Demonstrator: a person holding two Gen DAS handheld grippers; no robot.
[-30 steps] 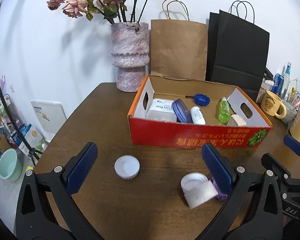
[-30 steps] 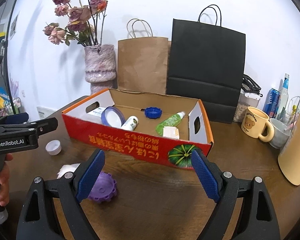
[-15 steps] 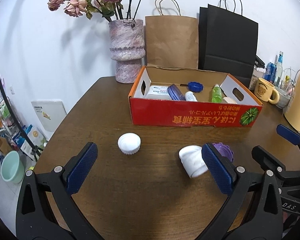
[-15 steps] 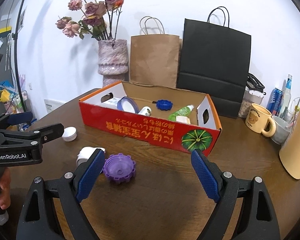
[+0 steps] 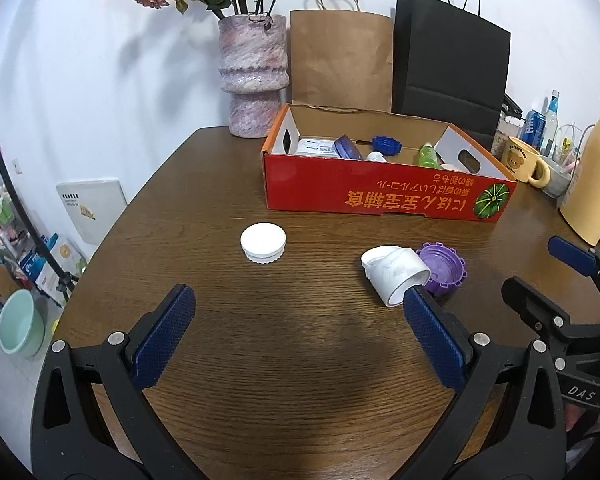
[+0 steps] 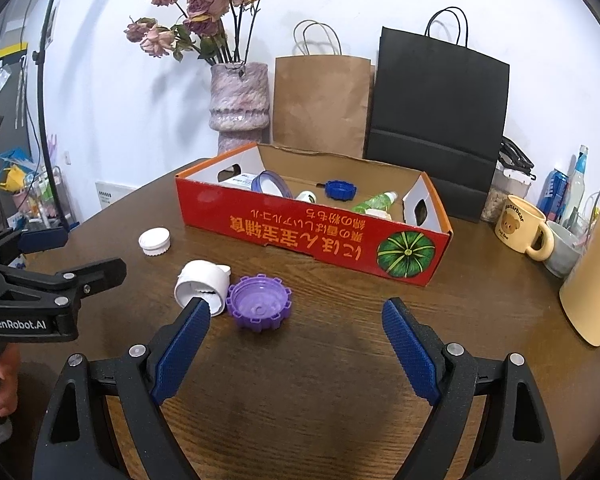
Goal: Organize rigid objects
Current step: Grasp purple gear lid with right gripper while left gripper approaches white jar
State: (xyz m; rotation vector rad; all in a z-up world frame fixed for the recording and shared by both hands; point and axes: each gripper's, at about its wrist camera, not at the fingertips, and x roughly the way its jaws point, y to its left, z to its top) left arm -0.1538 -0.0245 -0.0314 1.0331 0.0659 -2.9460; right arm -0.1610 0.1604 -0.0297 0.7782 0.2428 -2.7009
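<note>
Left gripper (image 5: 298, 320) and right gripper (image 6: 296, 332) spread wide – empty, 3 caps loose on table (image 5: 300, 360)

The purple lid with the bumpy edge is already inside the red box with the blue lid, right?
Not quite. The purple plastic lid with the notched edge lies on the brown wooden table, in front of the red cardboard box, as the right wrist view shows. The blue notched lid is inside the box.
</note>
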